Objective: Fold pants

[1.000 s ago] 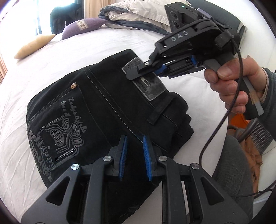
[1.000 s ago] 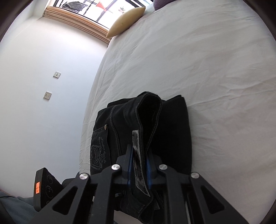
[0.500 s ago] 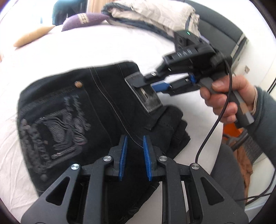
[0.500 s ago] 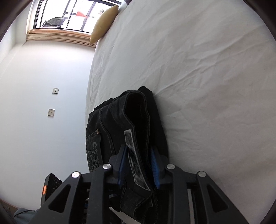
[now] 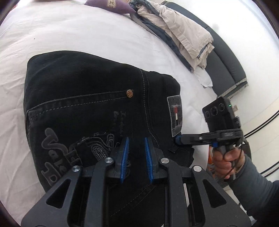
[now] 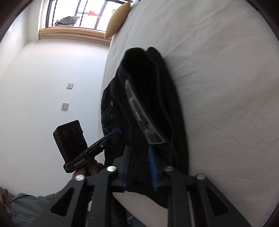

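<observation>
Left gripper (image 5: 136,158) — blue pads spread, nothing between them, hovering low over the back-pocket embroidery of the black pants (image 5: 90,108). Right gripper (image 6: 139,167) — pads also apart in its own view, with the waistband edge and its grey label patch (image 6: 146,120) running into the gap; whether cloth is truly pinched I cannot tell, and the picture is blurred there. From the left wrist view its tip sits at the waistband corner just below the label.

Pants lie as a compact folded bundle on the white bed sheet (image 5: 78,35), near the bed's edge, pocket side up. Layers at the waistband end look slightly splayed and a belt loop sticks out.

Judgement: late stage — tidying or shifting the finished fold. To do it well:
- press or hold the pocket area with the left gripper so the stack does not slide
- take all layers at the waistband corner, not just the top one
- move low and slowly; thick denim springs open

Beyond: crumpled beige clothing (image 5: 184,35) and a purple pillow (image 5: 108,5), well apart.
</observation>
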Motion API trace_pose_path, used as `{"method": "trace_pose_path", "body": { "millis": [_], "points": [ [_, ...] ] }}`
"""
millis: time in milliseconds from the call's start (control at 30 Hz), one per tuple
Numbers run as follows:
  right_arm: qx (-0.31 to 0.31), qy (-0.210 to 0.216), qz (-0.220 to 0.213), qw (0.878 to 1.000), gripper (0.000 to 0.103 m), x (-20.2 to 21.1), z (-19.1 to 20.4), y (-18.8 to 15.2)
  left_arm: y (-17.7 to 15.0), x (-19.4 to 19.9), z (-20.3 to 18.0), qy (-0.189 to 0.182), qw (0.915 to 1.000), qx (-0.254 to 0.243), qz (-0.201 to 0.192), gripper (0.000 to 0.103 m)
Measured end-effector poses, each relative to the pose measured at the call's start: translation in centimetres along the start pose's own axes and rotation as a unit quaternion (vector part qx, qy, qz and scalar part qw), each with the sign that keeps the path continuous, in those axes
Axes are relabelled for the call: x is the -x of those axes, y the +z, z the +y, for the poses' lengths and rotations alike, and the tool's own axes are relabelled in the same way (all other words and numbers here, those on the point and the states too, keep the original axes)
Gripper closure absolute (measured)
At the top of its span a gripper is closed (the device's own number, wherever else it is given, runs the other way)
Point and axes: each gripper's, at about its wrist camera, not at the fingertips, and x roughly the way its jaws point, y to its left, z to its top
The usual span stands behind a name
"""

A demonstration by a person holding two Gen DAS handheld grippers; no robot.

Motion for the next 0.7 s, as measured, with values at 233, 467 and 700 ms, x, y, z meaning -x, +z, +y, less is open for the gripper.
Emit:
{"method": "trace_pose_path", "body": {
  "millis": [233, 467, 700],
  "points": [
    [0.018, -0.028, -0.038, 0.999, 0.074, 5.3, -0.4, -2.3, -2.3, 3.2, -0.5, -0.023, 0.9996, -0.009, -0.015, 0.085],
    [0.088, 0.074, -0.062, 0.991, 0.055, 5.2, 5.3, 0.2, 2.3, 4.5, 5.4, -0.093, 0.9938, 0.037, -0.048, 0.085],
    [0.053, 0.022, -0.003, 0.998, 0.054, 0.3, 2.1, 0.4, -3.3, 4.5, 5.0, -0.123, 0.9897, 0.053, -0.05, 0.085]
  ]
}}
